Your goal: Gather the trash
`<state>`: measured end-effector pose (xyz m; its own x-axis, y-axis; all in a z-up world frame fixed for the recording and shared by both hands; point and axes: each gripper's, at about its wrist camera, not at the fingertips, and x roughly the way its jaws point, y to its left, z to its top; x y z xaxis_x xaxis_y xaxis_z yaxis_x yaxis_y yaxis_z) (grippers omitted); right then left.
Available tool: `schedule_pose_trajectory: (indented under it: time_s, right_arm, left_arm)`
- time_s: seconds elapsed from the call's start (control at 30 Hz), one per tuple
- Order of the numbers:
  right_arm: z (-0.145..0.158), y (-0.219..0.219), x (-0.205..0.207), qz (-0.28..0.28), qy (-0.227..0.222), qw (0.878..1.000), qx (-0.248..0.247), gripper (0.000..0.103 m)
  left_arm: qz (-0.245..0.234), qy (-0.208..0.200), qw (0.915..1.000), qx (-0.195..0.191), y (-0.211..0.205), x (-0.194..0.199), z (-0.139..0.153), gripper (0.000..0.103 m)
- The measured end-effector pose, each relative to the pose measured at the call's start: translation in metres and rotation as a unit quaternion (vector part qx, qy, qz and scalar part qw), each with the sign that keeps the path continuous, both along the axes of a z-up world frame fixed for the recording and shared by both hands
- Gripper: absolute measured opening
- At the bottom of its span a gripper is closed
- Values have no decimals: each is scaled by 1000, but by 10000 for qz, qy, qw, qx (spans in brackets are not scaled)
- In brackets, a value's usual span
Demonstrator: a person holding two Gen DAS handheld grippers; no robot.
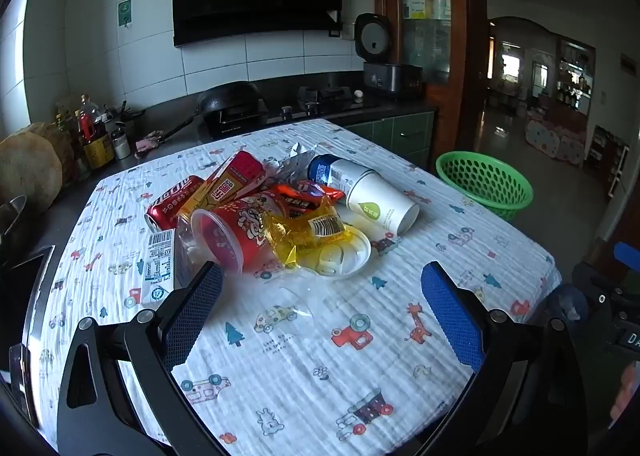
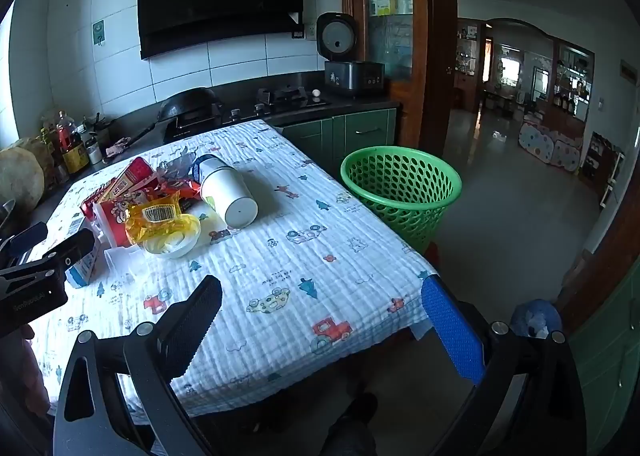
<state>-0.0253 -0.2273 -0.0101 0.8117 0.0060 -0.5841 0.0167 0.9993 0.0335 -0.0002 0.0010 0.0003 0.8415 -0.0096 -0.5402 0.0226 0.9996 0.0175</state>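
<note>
A pile of trash lies on the patterned cloth table [image 1: 320,356]: a white paper cup [image 1: 380,203] on its side, a red plastic cup [image 1: 224,234], a red can [image 1: 170,201], a yellow wrapper [image 1: 308,232], a white lid [image 1: 344,256], a carton [image 1: 160,268] and a clear cup [image 1: 292,304]. My left gripper [image 1: 322,296] is open and empty, just before the pile. My right gripper [image 2: 320,316] is open and empty over the table's near right edge. The pile lies to its left, with the paper cup [image 2: 230,195] and the wrapper [image 2: 156,219]. A green basket [image 2: 400,191] stands right of the table; it also shows in the left wrist view [image 1: 486,183].
A kitchen counter [image 1: 168,123] with a wok [image 1: 232,101], stove, bottles [image 1: 94,135] and rice cooker [image 1: 380,59] runs behind the table. A wooden cabinet [image 2: 400,35] stands by the doorway. Open tiled floor [image 2: 512,207] lies beyond the basket. The left gripper's body [image 2: 36,276] shows at the right view's left.
</note>
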Motion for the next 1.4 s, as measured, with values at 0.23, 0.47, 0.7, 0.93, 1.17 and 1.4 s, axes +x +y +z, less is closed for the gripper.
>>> schedule_pose_trajectory:
  time_s: [0.23,0.47,0.7,0.93,1.17,1.4]
  right_arm:
    - [0,-1,0,-4,28,10000,8,97]
    - [2,0,4,-40,27,10000,-32,97]
    - [3,-4,1,-56,23,10000,11,97]
    - [3,-4,3,-53,37,10000,-2,97]
    - [2,-1,3,-35,33,10000,-50,97]
    - [2,-1,4,-45,25,10000,-47,97]
  left_arm:
    - [13,15,10000,21,1,1,0,98]
    - [-12,-26,10000,39,-1,-1,-1,98]
    - [-28,-23,10000,68,-2,1,1,98]
    - [-13,-37,10000,73,-1,2,0,98]
    - [-14,-47,10000,78,-2,2,0,98]
    - [-18,-46,9999,115,-2,5,3,98]
